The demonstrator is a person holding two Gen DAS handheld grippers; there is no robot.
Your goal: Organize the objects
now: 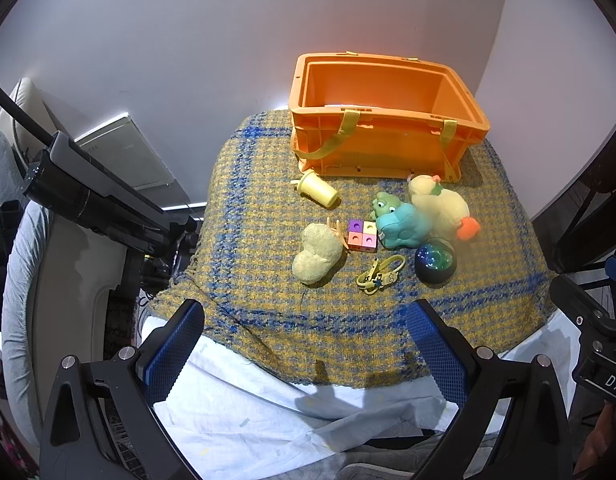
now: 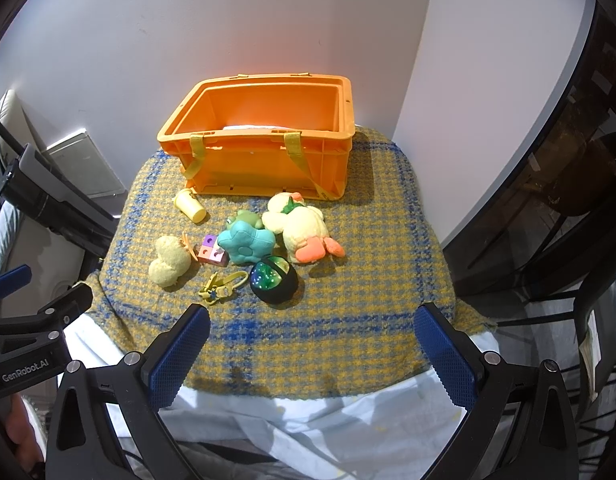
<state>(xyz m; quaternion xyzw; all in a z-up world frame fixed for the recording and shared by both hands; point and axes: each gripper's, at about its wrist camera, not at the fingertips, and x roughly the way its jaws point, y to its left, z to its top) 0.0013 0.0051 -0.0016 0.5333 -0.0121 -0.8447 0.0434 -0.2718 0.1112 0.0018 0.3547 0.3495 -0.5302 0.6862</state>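
The toys [image 2: 244,248] lie clustered on the plaid blanket [image 2: 348,300] before the orange crate [image 2: 264,160]; mostly plush, they look soft and light, best pinched mid-body. Left gripper [image 1: 308,344] and right gripper [image 2: 314,352] stand wide, holding nothing.

i see a plain white wall [image 1: 188,40] behind a surface draped in a yellow-and-blue woven blanket [image 1: 268,208], with a white sheet [image 1: 268,412] showing under its near edge. a grey padded chair [image 1: 16,264] sits off to the left, and a dark cabinet [image 2: 560,184] stands on the right.
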